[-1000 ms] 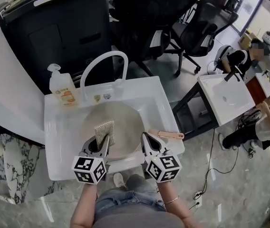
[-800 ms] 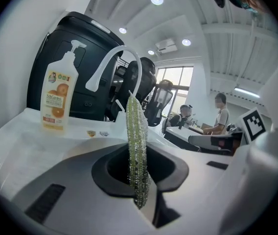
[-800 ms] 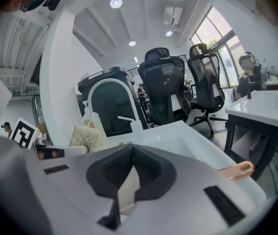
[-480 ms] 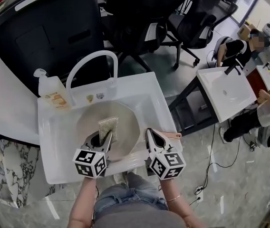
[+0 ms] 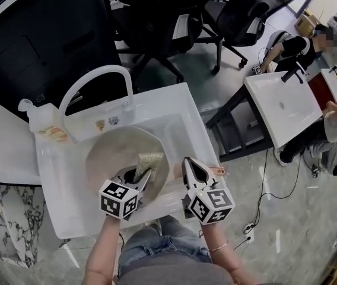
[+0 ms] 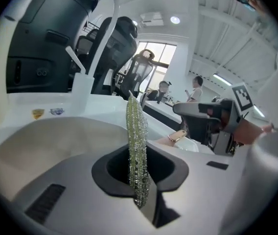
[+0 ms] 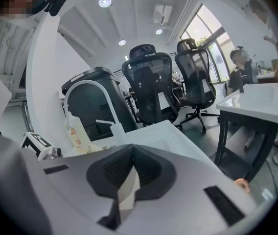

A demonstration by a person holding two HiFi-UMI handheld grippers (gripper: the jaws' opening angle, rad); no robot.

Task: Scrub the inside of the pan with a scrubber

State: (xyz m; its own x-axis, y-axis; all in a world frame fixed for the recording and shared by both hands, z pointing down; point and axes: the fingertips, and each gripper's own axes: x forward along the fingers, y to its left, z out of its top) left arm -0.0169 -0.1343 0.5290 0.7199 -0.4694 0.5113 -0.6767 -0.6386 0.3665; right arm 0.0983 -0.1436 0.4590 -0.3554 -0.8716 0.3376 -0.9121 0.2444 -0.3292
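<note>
A cream pan [image 5: 112, 156] sits in the white sink [image 5: 174, 120]; its inside also fills the left gripper view [image 6: 56, 141]. My left gripper [image 5: 142, 174] is over the pan's right part, shut on a yellow-green mesh scrubber [image 5: 149, 160] that stands upright between the jaws [image 6: 137, 146]. The pan's rose-gold handle [image 5: 218, 171] pokes out over the sink's front right rim. My right gripper [image 5: 188, 162] hovers just left of that handle, jaws together and nothing between them [image 7: 129, 180]. The handle's tip [image 7: 242, 184] shows at the lower right of the right gripper view.
A white arched faucet [image 5: 94, 79] rises at the sink's back, with a soap bottle [image 5: 44, 120] at the back left corner. Black office chairs [image 5: 156, 22] stand behind. A second white sink stand [image 5: 281, 105] is to the right, with people near it.
My left gripper has carried the scrubber from the pan's middle toward its right side. The right gripper stays by the handle. The head view has shifted, so the sink sits further left.
</note>
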